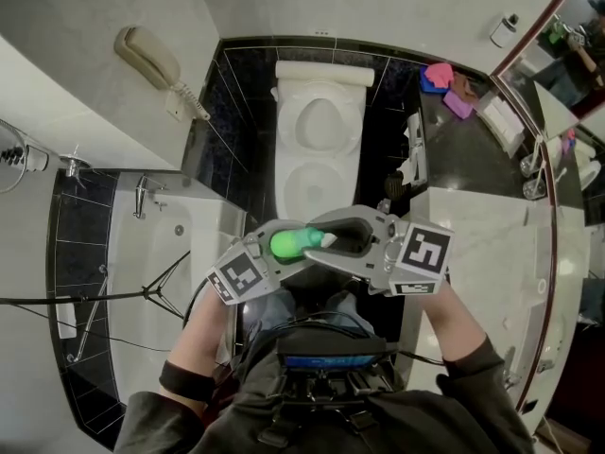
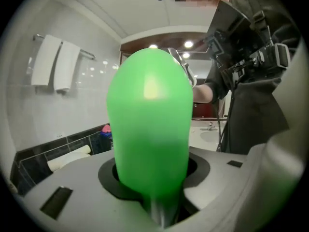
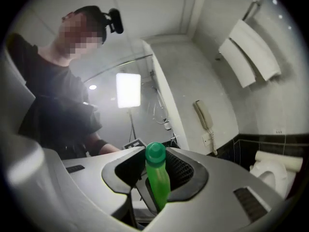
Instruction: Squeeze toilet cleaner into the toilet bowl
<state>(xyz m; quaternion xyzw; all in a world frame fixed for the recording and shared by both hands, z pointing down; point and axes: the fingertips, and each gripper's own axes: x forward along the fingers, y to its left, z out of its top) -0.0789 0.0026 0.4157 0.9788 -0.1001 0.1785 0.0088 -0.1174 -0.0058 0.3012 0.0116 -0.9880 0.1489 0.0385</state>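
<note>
**Toilet cleaner bottle (image 1: 295, 242) held, nothing squeezed yet**

The green bottle is held level at chest height, short of the toilet (image 1: 317, 159). Its body is clamped in the left tool (image 1: 280, 246), and its cap (image 3: 155, 153) is gripped by the right tool (image 1: 333, 240). Uncapping, aiming and squeezing are judged to remain.

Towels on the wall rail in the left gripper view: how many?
2. One white towel hangs at the left of the wall rail; the second towel hangs right beside it. The green bottle could hide more.
</note>
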